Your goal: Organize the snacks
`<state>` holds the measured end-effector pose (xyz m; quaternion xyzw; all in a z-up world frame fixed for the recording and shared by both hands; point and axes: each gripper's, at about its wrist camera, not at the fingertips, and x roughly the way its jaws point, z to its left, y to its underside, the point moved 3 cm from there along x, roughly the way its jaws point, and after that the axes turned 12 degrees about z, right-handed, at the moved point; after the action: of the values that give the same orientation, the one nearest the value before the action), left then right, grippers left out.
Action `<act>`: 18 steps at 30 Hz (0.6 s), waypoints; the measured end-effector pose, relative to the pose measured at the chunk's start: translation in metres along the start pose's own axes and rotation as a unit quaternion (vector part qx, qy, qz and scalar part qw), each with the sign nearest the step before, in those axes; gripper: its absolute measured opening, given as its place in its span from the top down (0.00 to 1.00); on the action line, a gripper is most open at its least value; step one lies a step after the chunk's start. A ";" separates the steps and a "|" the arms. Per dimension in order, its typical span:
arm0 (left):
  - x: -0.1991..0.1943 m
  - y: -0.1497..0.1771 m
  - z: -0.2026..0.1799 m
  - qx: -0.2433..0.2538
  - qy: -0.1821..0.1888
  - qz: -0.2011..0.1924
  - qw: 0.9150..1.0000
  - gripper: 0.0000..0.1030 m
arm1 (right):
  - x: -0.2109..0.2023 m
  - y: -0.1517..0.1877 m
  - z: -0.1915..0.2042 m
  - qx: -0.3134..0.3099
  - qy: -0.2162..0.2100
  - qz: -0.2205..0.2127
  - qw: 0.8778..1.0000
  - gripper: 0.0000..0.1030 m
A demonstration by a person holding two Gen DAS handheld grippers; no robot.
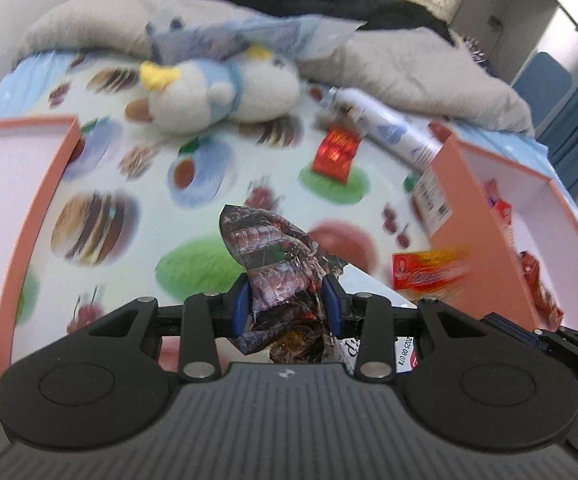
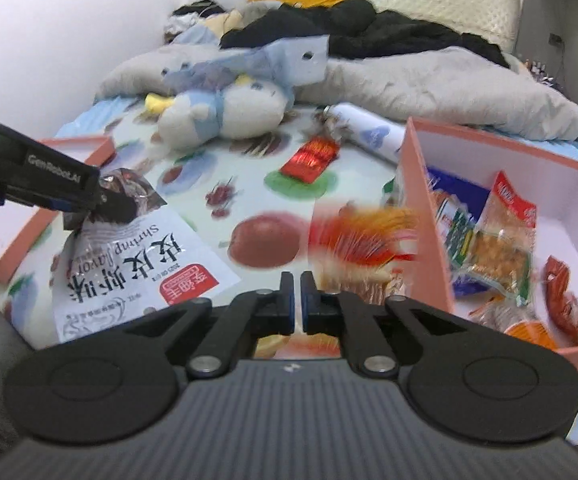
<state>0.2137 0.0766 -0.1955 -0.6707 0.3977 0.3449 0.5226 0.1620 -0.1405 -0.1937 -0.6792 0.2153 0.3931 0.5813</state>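
Observation:
My left gripper (image 1: 286, 300) is shut on the crumpled foil top of a white shrimp-flavour snack bag (image 1: 265, 240). From the right wrist view, that gripper (image 2: 105, 204) pinches the bag (image 2: 141, 264) at its upper end, and the bag hangs down over the printed bed sheet. My right gripper (image 2: 297, 300) is shut, and no packet shows between its pads. Just beyond its right finger is a blurred red-and-orange packet (image 2: 361, 240), beside the wall of a pink box (image 2: 421, 200). That box holds several snack packets. The same packet (image 1: 429, 268) and box (image 1: 469, 220) appear at the right of the left wrist view.
A second pink box (image 1: 29, 200) lies at the left. A small red packet (image 2: 311, 158) and a white tube (image 2: 369, 132) lie farther back on the sheet. A plush toy (image 2: 225, 112), a grey blanket (image 2: 429, 80) and dark clothes fill the back.

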 end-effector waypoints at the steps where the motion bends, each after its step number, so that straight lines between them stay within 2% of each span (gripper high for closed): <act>1: -0.001 -0.004 -0.004 0.006 -0.006 -0.003 1.000 0.58 | 0.001 -0.002 -0.002 0.001 0.003 0.002 1.000 0.94; 6: 0.011 -0.008 -0.017 0.013 0.005 0.001 1.000 0.58 | 0.008 0.008 -0.013 0.033 -0.001 0.008 0.999 0.93; 9: 0.033 -0.003 -0.019 0.012 0.019 0.013 1.000 0.58 | 0.021 0.026 -0.016 0.062 -0.005 0.034 0.998 0.92; 13: 0.065 -0.003 -0.020 0.008 0.029 0.034 0.999 0.58 | 0.027 0.052 -0.021 0.113 -0.035 0.052 0.992 0.90; 14: 0.071 -0.004 -0.021 0.012 0.031 0.036 0.999 0.58 | 0.028 0.057 -0.021 0.125 -0.042 0.055 0.990 0.73; 15: 0.078 -0.007 -0.023 0.018 0.030 0.036 0.999 0.58 | 0.028 0.062 -0.024 0.142 -0.052 0.053 0.987 0.52; 16: 0.084 -0.009 -0.025 0.024 0.027 0.037 0.999 0.58 | 0.028 0.065 -0.026 0.157 -0.064 0.049 0.984 0.45; 18: 0.095 -0.015 -0.029 0.033 0.018 0.041 0.998 0.58 | 0.030 0.068 -0.031 0.185 -0.079 0.043 0.979 0.45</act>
<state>0.2711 0.0336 -0.2665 -0.6421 0.4455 0.3410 0.5224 0.1385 -0.1812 -0.2589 -0.5169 0.2669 0.4235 0.6944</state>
